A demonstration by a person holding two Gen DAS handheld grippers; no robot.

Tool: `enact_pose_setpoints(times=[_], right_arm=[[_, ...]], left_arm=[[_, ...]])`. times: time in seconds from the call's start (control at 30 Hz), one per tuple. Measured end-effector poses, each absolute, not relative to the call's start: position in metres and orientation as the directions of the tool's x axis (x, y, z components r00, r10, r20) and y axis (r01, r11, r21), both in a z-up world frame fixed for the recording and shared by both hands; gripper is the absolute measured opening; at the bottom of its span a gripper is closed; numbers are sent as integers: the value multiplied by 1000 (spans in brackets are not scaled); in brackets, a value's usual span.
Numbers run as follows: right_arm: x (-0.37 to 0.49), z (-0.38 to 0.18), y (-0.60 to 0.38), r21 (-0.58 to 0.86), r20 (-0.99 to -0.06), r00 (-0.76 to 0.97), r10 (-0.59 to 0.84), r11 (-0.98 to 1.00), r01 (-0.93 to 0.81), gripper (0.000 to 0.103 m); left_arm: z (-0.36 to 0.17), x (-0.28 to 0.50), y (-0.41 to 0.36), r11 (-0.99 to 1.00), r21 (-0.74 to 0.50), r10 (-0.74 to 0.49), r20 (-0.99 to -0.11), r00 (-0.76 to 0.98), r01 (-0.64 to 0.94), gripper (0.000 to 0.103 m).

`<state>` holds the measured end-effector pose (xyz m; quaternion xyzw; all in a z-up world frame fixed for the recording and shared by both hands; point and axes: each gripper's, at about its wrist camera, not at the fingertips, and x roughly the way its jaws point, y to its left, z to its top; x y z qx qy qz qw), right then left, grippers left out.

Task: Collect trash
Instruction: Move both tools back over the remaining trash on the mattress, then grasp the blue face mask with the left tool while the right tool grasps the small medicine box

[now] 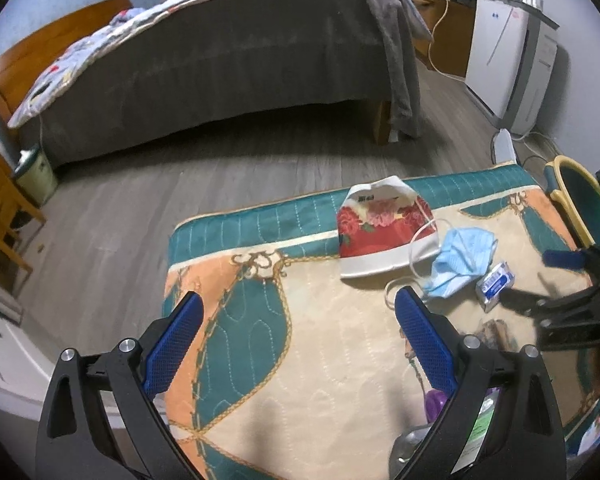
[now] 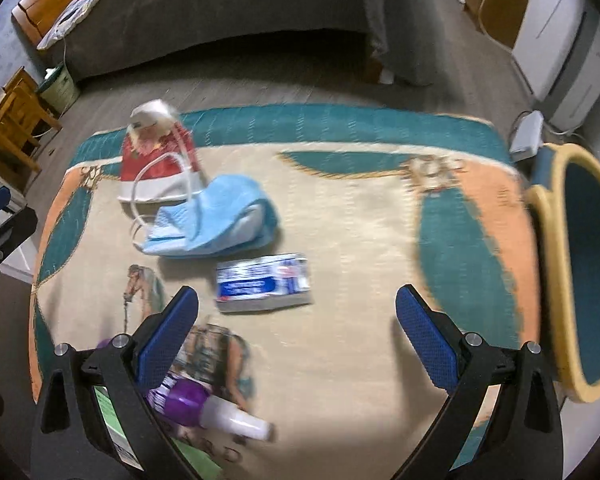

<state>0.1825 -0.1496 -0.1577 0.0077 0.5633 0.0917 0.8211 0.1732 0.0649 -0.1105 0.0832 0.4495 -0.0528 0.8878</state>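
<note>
On the quilted desk as our left wrist view has it: left tool (image 1: 296, 344), blue pads spread wide and empty, above the near-left part of the cloth. Toward the far edge stands a red floral bag (image 1: 384, 232), mouth open; touching its right side lies a crumpled blue mask (image 1: 460, 260), with a small blue-and-white packet (image 1: 495, 285) just beside that.

On the same desk from the right wrist view: right tool (image 2: 296, 340), also wide, nothing held, nearest the packet (image 2: 263, 282). A purple-capped bottle (image 2: 212, 404) lies at the near edge. We judge the packet the first pick: straddle its short sides, close squarely, since the motion blur advises slowing down.
</note>
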Motion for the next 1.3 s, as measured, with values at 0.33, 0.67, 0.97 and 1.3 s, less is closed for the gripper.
enact_pose_setpoints(times=[0.33, 0.67, 0.97, 1.3], right_arm=[[183, -166, -133, 72, -938, 314, 143, 971, -227, 58], [180, -133, -197, 95, -930, 342, 132, 988, -121, 58], [188, -140, -255, 163, -936, 321, 144, 986, 32, 58], [186, -128, -271, 155, -929, 347, 131, 987, 44, 57]], left_arm=[[-121, 175, 61, 981, 95, -17, -825, 565, 168, 96], [-135, 186, 7, 969, 41, -95, -849, 519, 244, 96], [-167, 203, -62, 922, 44, -130, -901, 413, 385, 60], [-174, 193, -80, 894, 53, -137, -913, 384, 445, 17]])
